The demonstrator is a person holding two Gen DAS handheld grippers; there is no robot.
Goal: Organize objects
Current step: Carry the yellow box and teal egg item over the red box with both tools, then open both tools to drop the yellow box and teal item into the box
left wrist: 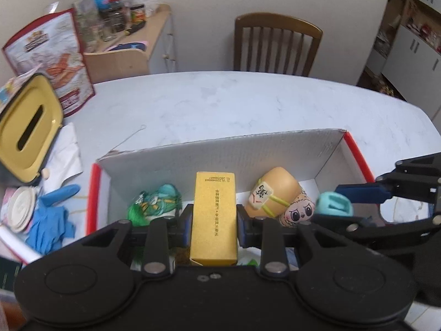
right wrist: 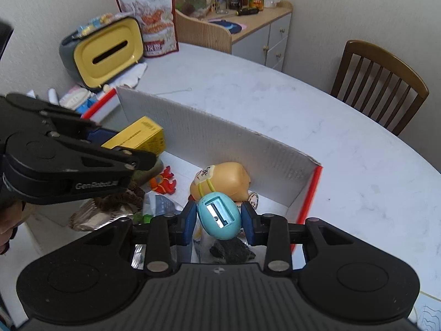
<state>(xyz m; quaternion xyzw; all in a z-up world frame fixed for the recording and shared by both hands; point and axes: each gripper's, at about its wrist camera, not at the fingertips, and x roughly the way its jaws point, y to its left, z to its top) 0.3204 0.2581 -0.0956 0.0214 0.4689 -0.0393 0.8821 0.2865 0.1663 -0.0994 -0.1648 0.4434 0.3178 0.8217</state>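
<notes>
Left gripper point(left wrist: 213, 222) jaws clamp glossy yellow carton point(left wrist: 214, 218); right gripper point(right wrist: 219, 219) jaws clamp egg-shaped sharpener point(right wrist: 219, 215).

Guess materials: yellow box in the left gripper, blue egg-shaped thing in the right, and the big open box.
Yellow box: likely printed paperboard, slight sheen; sharp folded edges, visible flap.
Blue egg-shaped sharpener: smooth moulded plastic, semi-gloss, with a shiny blade that looks like metal.
Open box: corrugated cardboard, matte white inside, red outside; fluting lines show on the wall.
</notes>
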